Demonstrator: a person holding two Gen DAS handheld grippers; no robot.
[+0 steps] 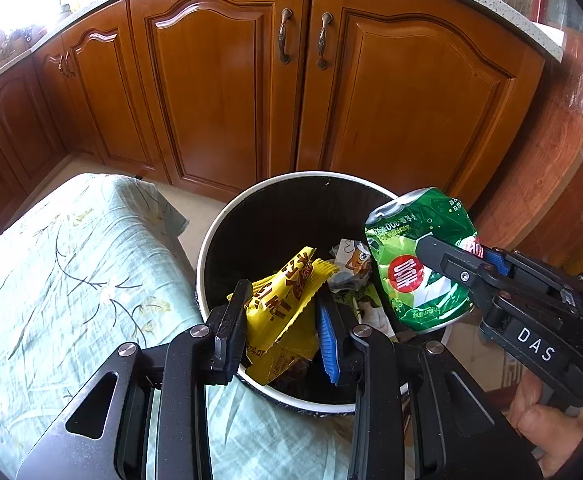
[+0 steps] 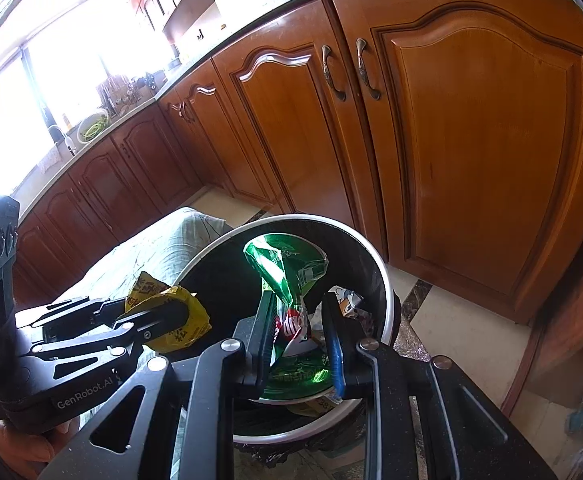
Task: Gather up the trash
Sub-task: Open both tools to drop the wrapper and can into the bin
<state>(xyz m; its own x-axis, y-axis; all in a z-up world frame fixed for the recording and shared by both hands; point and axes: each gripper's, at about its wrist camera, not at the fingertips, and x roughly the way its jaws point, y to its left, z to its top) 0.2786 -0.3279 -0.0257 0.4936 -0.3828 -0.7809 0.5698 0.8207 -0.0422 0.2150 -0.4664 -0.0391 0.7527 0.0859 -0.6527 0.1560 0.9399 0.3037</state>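
A round trash bin (image 1: 219,236) with a white rim and black liner stands on the floor before wooden cabinets; it also shows in the right wrist view (image 2: 385,280). My left gripper (image 1: 281,304) is shut on a yellow snack wrapper (image 1: 287,300) held over the bin's near edge; the wrapper also shows in the right wrist view (image 2: 171,312). My right gripper (image 2: 299,320) is shut on a crushed green can (image 2: 287,268), held over the bin's right side; the can also shows in the left wrist view (image 1: 419,256). Crumpled paper trash (image 1: 351,264) lies inside the bin.
A surface covered with a pale green patterned cloth (image 1: 71,280) lies left of the bin. Wooden cabinet doors (image 1: 227,80) with metal handles stand behind it, under a speckled countertop (image 1: 91,4). Tiled floor (image 2: 451,312) shows to the right of the bin.
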